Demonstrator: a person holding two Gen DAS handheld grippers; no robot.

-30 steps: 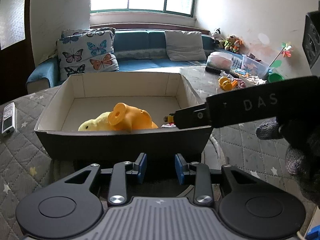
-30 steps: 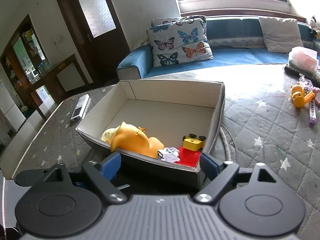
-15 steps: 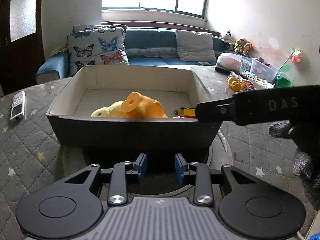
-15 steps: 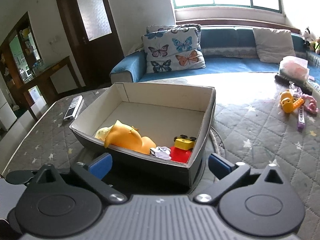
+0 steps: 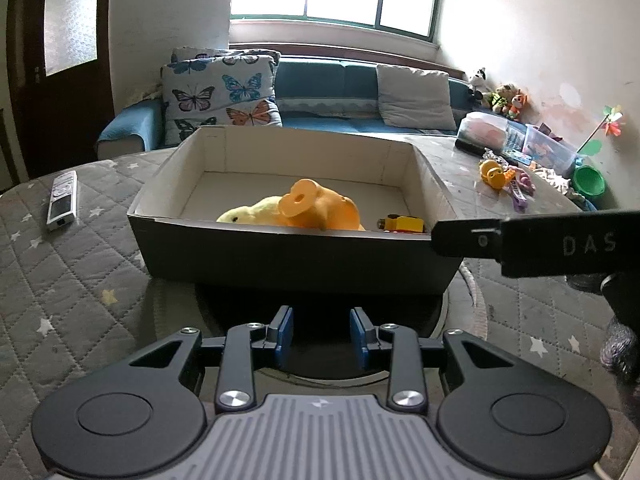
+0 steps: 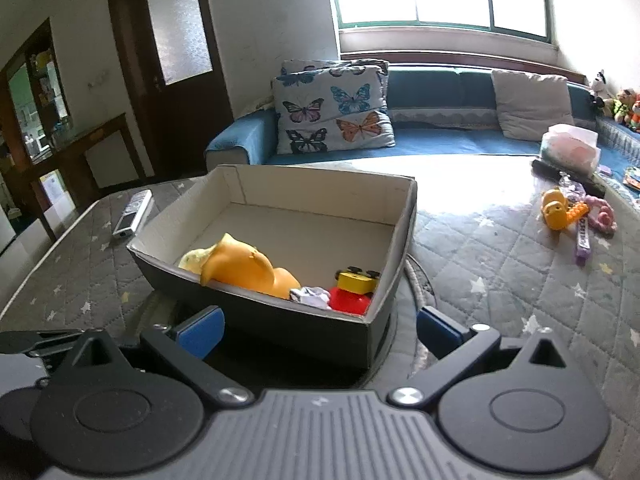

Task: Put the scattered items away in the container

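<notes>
A dark cardboard box [image 5: 296,256] [image 6: 276,320] with a white inside stands on the quilted table. It holds an orange duck toy [image 5: 320,210] [image 6: 248,268], a yellow plush [image 5: 248,214], a yellow toy car [image 5: 404,224] [image 6: 358,280], a red piece [image 6: 350,300] and a white scrap [image 6: 312,295]. My left gripper [image 5: 320,336] is partly open and empty, just before the box's near wall. My right gripper [image 6: 316,330] is open wide and empty at the box's near corner; its arm [image 5: 536,240] crosses the left wrist view.
A remote control [image 5: 62,198] [image 6: 134,214] lies left of the box. A yellow toy [image 6: 556,208] [image 5: 494,170], a pink ring [image 6: 600,214] and a purple strip [image 6: 582,240] lie scattered at the right. Plastic tubs [image 5: 548,150] and a green bowl [image 5: 588,180] stand far right. A sofa lies behind.
Both grippers have drawn back and up from the box, so more of the table shows. The right gripper's jaws have spread slightly wider.
</notes>
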